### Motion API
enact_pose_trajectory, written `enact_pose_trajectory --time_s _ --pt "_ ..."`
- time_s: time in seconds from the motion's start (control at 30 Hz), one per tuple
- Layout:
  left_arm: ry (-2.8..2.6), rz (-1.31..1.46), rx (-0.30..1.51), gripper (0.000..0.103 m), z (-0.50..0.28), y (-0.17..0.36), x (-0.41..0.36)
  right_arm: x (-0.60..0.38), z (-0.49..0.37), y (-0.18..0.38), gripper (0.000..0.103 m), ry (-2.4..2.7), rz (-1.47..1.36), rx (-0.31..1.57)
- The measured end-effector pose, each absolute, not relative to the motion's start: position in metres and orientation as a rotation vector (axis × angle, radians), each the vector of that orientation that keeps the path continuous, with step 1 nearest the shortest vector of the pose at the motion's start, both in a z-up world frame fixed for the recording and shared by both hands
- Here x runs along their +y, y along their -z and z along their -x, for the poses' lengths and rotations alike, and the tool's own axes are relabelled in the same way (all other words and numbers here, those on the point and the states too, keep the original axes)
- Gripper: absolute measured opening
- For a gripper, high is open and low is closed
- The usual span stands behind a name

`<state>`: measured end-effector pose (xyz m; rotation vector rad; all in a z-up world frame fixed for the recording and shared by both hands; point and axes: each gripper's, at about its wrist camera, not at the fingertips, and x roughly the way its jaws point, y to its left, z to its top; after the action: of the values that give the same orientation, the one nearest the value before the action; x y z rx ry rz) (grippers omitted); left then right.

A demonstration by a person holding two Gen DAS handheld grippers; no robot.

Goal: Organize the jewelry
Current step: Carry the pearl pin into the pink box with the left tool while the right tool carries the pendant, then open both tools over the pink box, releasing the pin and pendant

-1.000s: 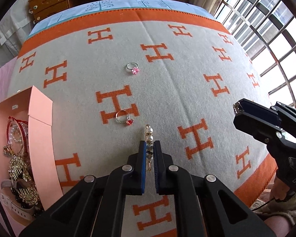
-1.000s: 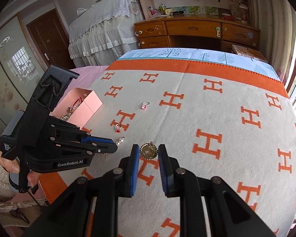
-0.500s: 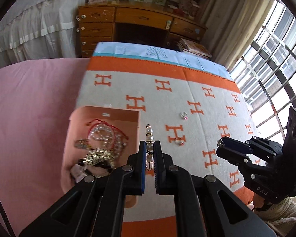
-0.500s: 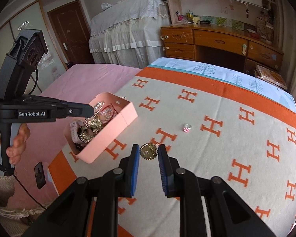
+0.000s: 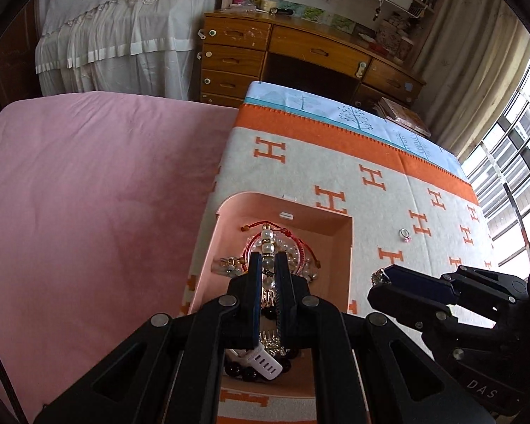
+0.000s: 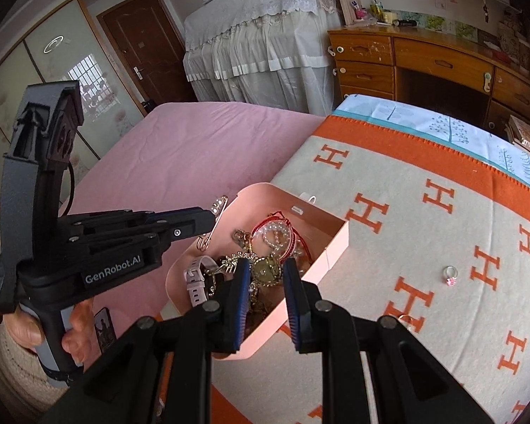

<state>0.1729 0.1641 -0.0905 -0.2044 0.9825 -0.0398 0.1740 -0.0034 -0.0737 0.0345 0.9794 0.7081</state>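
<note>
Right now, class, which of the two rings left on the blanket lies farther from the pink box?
The pink-stoned ring; the other ring sits nearer the box, by the right gripper.

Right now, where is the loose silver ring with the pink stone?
The silver ring with the pink stone lies alone on the grey blanket with orange H letters, to the right of the pink jewelry box in both wrist views.

Orange-bordered grey blanket (image 5: 339, 162) with orange H marks, spread over a bed beside a pink sheet (image 5: 99, 183). Wooden desk (image 5: 311, 53) with drawers at the far wall. White lace-trimmed cover (image 6: 261, 28) draped left of it. Brown door (image 6: 148, 42) farther left. Barred window (image 5: 512, 141) at right.
</note>
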Motion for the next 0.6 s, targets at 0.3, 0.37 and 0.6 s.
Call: enact_pose_trajectory --time_s 0.3,0.37,0.6 --pt "0.035 0.203 0.967 0.005 -0.169 0.112 0.165 0.023 -0.174 0.099 0.020 -0.659 0.030 1.054" --pt "0.034 0.181 0.962 0.011 -0.166 0.112 0.163 0.026 -0.173 0.101 0.020 -0.639 0.041 1.055" --pt "0.006 0.108 0.871 0.070 -0.146 0.098 0.157 0.027 -0.168 0.106 0.026 -0.592 0.073 1.064"
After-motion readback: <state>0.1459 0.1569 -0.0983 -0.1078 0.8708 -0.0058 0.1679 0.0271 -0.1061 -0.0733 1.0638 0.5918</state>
